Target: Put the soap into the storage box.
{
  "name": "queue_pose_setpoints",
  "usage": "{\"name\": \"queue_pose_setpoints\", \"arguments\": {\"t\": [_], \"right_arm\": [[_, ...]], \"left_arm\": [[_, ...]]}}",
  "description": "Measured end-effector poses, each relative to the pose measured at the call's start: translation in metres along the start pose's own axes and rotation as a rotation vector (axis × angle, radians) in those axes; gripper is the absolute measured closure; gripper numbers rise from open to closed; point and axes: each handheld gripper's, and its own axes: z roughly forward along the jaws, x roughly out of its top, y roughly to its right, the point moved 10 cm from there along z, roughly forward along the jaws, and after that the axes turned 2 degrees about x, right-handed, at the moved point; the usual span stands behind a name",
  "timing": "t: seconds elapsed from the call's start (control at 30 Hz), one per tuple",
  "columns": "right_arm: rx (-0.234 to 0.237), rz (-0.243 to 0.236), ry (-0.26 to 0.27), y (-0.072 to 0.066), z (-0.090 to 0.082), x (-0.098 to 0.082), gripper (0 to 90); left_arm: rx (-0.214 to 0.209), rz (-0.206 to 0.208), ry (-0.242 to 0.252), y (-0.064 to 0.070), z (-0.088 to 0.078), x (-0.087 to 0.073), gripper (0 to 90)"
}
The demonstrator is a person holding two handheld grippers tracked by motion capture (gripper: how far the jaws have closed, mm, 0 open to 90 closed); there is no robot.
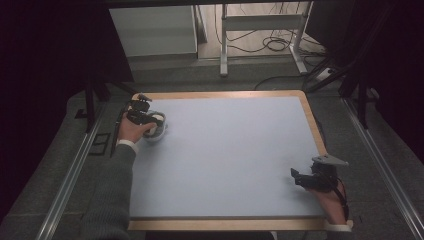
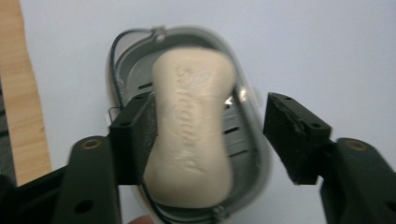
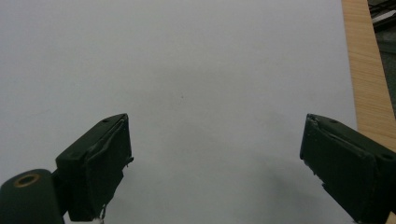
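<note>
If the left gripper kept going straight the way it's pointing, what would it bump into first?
Probably the soap bar lying in its grey dish: the left gripper has its jaws open on either side of it, one apparently touching already.

Counter (image 1: pixel 235 150): pale blue-grey top w/ light wood edging. Dark grey carpet floor (image 1: pixel 200 75) around it. Behind: white cabinet (image 1: pixel 152 32), metal desk frame (image 1: pixel 262 30) w/ black cables (image 1: pixel 272 44) looped on floor. Metal rails (image 1: pixel 70 175) run along both sides.
</note>
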Motion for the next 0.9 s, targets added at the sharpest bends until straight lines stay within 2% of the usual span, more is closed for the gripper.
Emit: {"name": "queue_pose_setpoints", "arguments": {"t": [0.07,0.1,0.33,0.4,0.47,0.6,0.7,0.73,0.77,0.9], "right_arm": [[0.003,-0.003,-0.002,-0.002,0.000,0.000,8.7],[0.003,-0.003,-0.002,-0.002,0.000,0.000,8.7],[0.003,-0.006,0.000,-0.002,0.000,0.001,8.7],[0.001,-0.004,0.001,-0.002,-0.001,0.001,8.6],[0.000,0.000,0.008,-0.002,-0.003,0.002,8.7],[-0.001,-0.004,0.017,-0.003,-0.005,0.004,8.7],[0.004,-0.004,0.014,-0.006,-0.005,0.004,8.7],[0.006,-0.008,0.015,-0.007,-0.005,0.005,8.7],[0.006,-0.008,0.015,-0.007,-0.005,0.005,8.7],[0.008,-0.012,0.022,-0.008,-0.006,0.006,8.7]], "left_arm": [[-0.023,0.025,0.021,0.008,-0.007,0.001,31.0],[-0.023,0.025,0.021,0.008,-0.007,0.001,30.1],[-0.073,0.089,0.074,0.027,-0.025,-0.007,28.6],[-0.097,0.120,0.083,0.035,-0.027,-0.013,27.3],[-0.103,0.150,0.098,0.041,-0.029,-0.021,26.5],[-0.129,0.181,0.112,0.051,-0.031,-0.033,26.0],[-0.153,0.196,0.129,0.059,-0.033,-0.043,26.1],[-0.170,0.208,0.132,0.064,-0.032,-0.051,26.0],[-0.170,0.208,0.132,0.064,-0.032,-0.051,26.0],[-0.199,0.220,0.138,0.074,-0.032,-0.068,25.9]]}}
